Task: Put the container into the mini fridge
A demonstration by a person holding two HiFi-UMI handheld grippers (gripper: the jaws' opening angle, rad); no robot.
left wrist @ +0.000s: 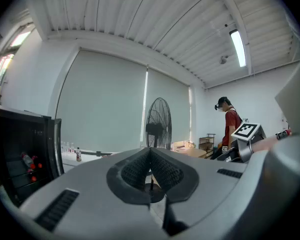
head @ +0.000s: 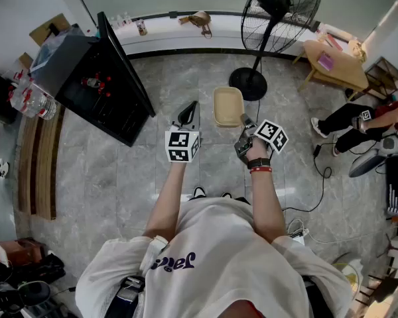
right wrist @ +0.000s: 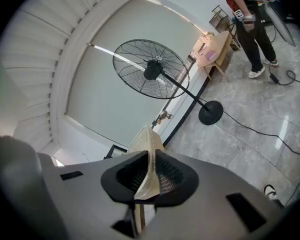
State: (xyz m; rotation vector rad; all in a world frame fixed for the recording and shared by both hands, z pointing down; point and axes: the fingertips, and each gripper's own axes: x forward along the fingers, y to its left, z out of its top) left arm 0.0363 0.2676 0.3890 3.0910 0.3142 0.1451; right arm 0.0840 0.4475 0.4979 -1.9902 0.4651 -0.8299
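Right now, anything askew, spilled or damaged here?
Nothing spilled or damaged. One oddity: the container is pinched by a single rim edge in the right claw, the rest jutting out unsupported, so it could tilt. The left claw is shut and empty. The mini fridge stands open at left.

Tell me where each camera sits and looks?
Head view: on the person's head, looking down; shows arms, left claw, right claw.
Left gripper view: on left claw, facing fan and fridge; its shut jaws show.
Right gripper view: on right claw, tilted, facing fan; jaws pinch the container.
All share the fan.
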